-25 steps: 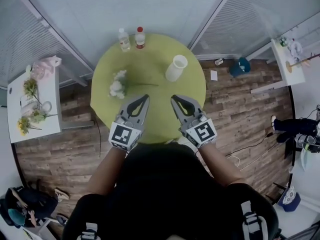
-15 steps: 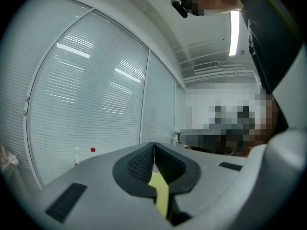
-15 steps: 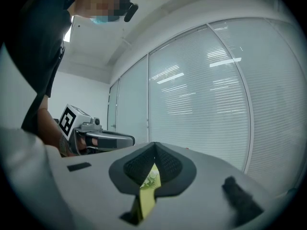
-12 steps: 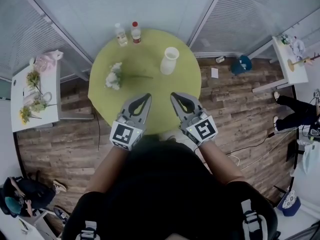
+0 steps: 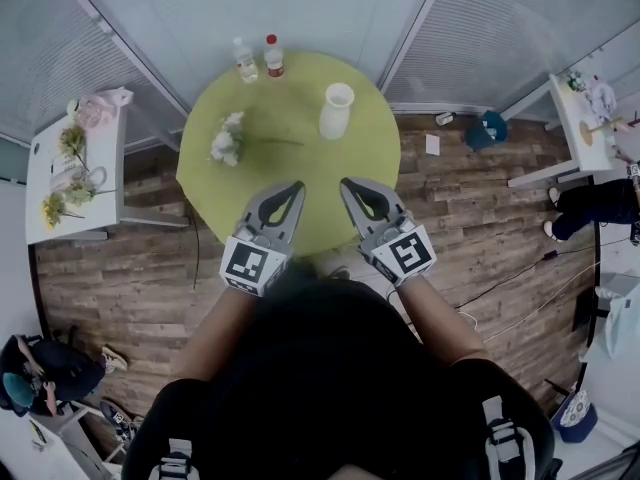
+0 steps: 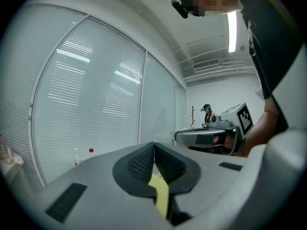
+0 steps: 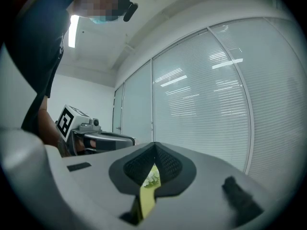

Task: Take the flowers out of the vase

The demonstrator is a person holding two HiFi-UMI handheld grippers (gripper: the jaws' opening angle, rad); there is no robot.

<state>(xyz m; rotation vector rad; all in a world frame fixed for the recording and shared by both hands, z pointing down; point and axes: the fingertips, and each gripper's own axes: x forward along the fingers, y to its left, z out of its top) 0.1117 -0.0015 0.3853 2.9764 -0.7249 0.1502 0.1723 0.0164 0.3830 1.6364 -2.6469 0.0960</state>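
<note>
The white vase (image 5: 336, 110) stands upright and empty on the far right of the round green table (image 5: 300, 208). The white flowers (image 5: 226, 140) lie flat on the table's left side, stems pointing right toward the vase. My left gripper (image 5: 293, 185) and right gripper (image 5: 349, 183) hover side by side over the table's near edge, well short of both. In the left gripper view the left gripper (image 6: 154, 145) is shut, its pads meeting with nothing between them. The right gripper (image 7: 154, 145) is also shut and empty; a bit of the flowers (image 7: 152, 177) shows below its pads.
Two plastic bottles (image 5: 243, 60) stand at the table's far edge against the glass walls with blinds. A white side table (image 5: 60, 203) with flowers is at the left, another white table (image 5: 580, 118) at the right. A person (image 5: 590, 203) sits at the right on the wooden floor.
Both grippers and the person have drawn back from the table together. The table, vase and flowers now sit farther away, and the grippers reach only over its near edge.
</note>
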